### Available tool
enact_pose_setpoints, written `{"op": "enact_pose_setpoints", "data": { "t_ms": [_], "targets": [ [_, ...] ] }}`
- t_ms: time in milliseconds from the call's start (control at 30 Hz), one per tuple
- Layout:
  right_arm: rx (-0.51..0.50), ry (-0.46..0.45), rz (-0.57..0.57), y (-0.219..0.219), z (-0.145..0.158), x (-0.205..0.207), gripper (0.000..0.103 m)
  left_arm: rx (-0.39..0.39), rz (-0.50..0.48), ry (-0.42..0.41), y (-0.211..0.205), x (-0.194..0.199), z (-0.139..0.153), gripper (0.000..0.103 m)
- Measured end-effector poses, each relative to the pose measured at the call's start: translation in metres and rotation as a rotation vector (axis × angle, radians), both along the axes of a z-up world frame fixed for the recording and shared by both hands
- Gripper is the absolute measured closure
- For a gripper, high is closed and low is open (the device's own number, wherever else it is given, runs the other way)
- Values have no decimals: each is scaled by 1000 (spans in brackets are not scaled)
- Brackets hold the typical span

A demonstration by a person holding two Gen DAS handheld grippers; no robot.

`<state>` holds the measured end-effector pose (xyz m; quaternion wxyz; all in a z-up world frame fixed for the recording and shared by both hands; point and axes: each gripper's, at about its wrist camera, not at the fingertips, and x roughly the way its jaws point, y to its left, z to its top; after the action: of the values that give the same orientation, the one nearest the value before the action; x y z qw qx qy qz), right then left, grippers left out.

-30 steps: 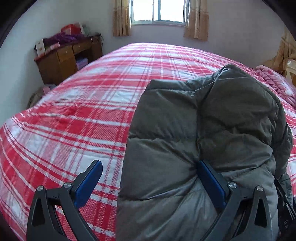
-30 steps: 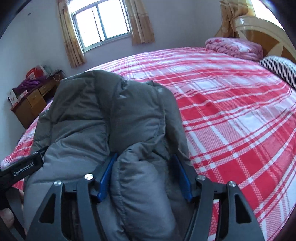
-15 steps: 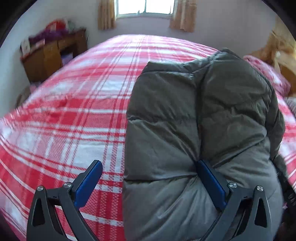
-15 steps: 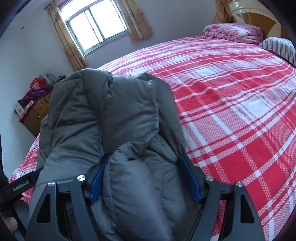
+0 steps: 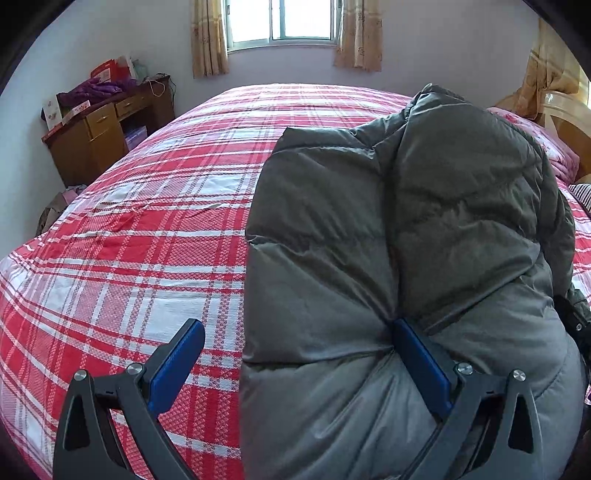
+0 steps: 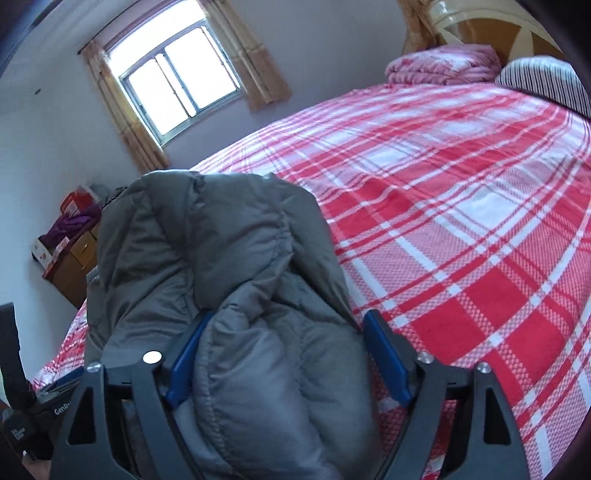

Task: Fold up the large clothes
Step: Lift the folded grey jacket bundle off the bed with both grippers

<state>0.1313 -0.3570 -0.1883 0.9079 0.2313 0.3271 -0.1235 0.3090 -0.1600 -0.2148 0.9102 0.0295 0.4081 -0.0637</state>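
A grey puffer jacket (image 5: pixel 388 240) lies folded in a thick bundle on the red plaid bed (image 5: pixel 147 258). My left gripper (image 5: pixel 295 328) is open wide at the bundle's near left edge. Its right finger (image 5: pixel 417 362) sits in a crease of the jacket and its left finger (image 5: pixel 177 362) hangs over the bare sheet. In the right wrist view a puffy fold of the jacket (image 6: pixel 258 332) bulges up between the fingers of my right gripper (image 6: pixel 288 317). Its jaws are opening: the left pad (image 6: pixel 188 354) still touches the fabric, while the right pad (image 6: pixel 384 354) stands just off it.
A wooden desk (image 5: pixel 96 144) piled with clutter stands at the far left wall under a curtained window (image 5: pixel 280 22). A folded pink quilt (image 6: pixel 443 62), a striped pillow (image 6: pixel 546 81) and the headboard (image 6: pixel 491 29) are at the bed's far right. Bare sheet stretches on both sides of the jacket.
The right gripper's jaws have spread wider around the jacket fold, loosening on it, and that view has rolled and shifted a little. The left gripper stays wide open in the same spot.
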Motion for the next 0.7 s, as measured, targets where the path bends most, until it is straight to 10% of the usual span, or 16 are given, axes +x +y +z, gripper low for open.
{"op": "enact_pose_setpoints", "data": {
  "t_ms": [333, 700],
  "targets": [
    [75, 12, 163, 4, -7, 16, 29, -26, -10, 22, 3, 6, -4, 1],
    [54, -2, 58, -2, -4, 10, 24, -43, -20, 34, 8, 9, -6, 1]
  ]
}}
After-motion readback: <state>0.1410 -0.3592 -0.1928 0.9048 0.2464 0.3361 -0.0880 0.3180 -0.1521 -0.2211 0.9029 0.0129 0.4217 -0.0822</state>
